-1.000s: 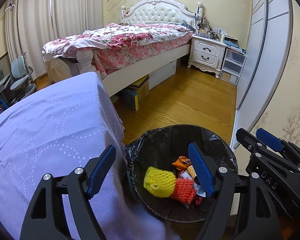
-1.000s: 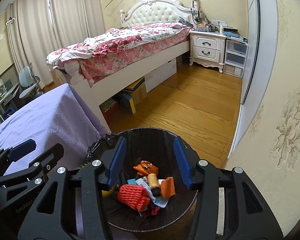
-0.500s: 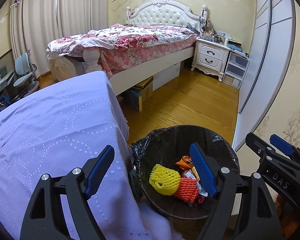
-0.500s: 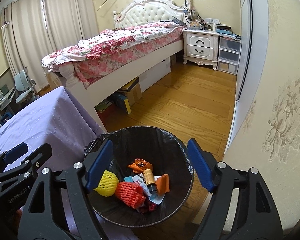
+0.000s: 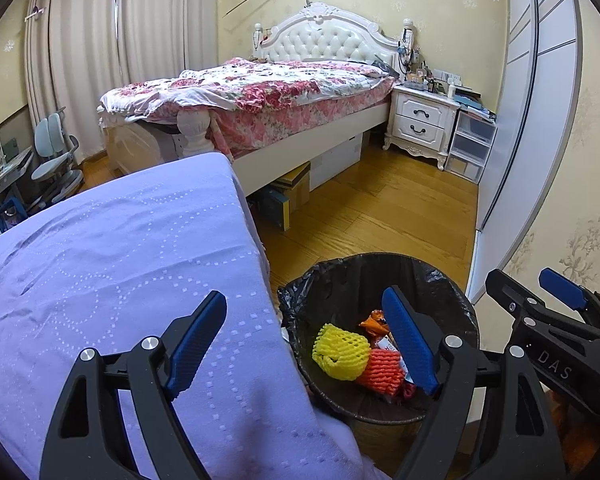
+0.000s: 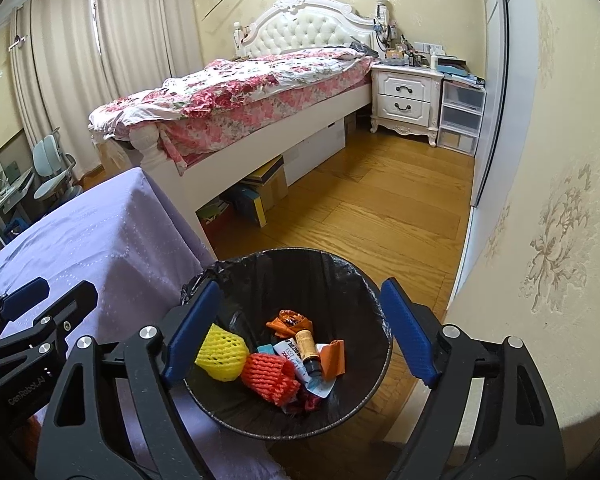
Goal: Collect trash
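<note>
Both grippers empty: my right gripper (image 6: pixel 296 330) jaws are opening, yellow foam net (image 6: pixel 221 353) now dropped below them in the trash bin (image 6: pixel 300 256); left gripper (image 5: pixel 306 338) jaws opening too.

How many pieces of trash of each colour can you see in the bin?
In the bin, as far as the pile shows:
Yellow: 1, a foam net
Red-orange: 1, a foam net
Orange: 2, a crumpled wrapper and a flat scrap
Brown: 1, a small bottle
White: 1, a printed packet
Total: 6
</note>
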